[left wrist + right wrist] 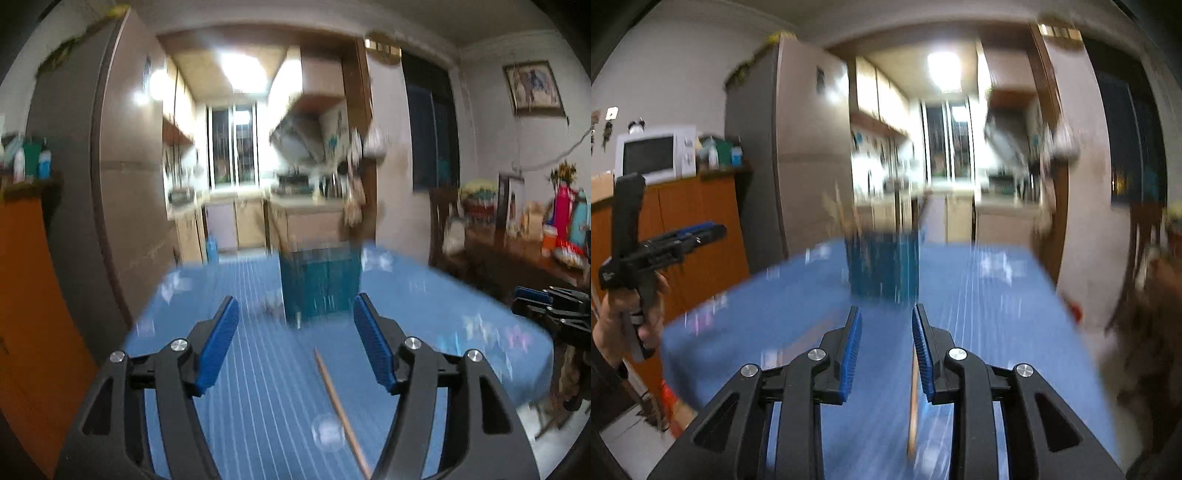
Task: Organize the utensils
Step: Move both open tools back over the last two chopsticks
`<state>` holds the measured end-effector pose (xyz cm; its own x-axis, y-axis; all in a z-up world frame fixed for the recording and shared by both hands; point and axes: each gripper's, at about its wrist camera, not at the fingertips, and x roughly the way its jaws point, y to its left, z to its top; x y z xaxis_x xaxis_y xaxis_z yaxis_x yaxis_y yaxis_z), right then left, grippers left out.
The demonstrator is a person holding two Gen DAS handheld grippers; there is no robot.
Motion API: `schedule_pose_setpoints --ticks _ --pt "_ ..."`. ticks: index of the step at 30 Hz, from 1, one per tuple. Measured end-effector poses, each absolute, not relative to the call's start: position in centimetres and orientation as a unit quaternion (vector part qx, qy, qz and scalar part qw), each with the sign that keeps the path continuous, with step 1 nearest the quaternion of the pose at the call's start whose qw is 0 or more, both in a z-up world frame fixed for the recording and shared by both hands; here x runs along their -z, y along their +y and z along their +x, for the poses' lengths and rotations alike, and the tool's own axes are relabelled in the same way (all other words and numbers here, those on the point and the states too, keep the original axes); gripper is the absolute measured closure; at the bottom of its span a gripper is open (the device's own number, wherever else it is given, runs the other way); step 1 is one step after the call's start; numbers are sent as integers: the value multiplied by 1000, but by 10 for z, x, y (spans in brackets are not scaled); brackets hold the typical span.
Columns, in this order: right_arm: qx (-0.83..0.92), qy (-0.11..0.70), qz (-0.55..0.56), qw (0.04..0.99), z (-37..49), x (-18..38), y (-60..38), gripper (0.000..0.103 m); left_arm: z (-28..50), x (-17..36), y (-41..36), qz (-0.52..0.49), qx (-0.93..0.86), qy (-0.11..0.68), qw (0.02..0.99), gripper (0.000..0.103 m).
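Note:
A wooden chopstick (341, 410) lies on the blue striped tablecloth (258, 369), below and between the fingers of my left gripper (295, 317), which is open and empty above it. A teal mesh utensil holder (319, 284) stands farther back at the table's middle. In the right wrist view the chopstick (913, 406) lies blurred just under my right gripper (886, 328), whose jaws stand partly open with nothing between them. The holder (882, 264) is ahead with blurred sticks rising from it. Both views are motion-blurred.
My left gripper (701, 230) shows at the left of the right wrist view, hand-held off the table edge. An orange cabinet (701, 229) with a microwave (653, 153) and a fridge (798, 147) stand left. A cluttered sideboard (524, 236) stands right.

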<state>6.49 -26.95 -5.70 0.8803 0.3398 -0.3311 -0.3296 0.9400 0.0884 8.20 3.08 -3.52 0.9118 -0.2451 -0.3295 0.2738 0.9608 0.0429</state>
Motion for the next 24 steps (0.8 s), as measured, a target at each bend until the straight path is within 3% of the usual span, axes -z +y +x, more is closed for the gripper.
schedule_pose_setpoints --ticks 6,16,24 --pt "-151 247 35 957 57 133 -278 75 60 95 25 36 137 218 966 41" --pt "-151 250 28 956 75 150 -271 79 48 133 11 35 140 227 963 42" --pt "-153 244 26 957 83 153 -271 86 42 155 0 56 138 234 961 57"
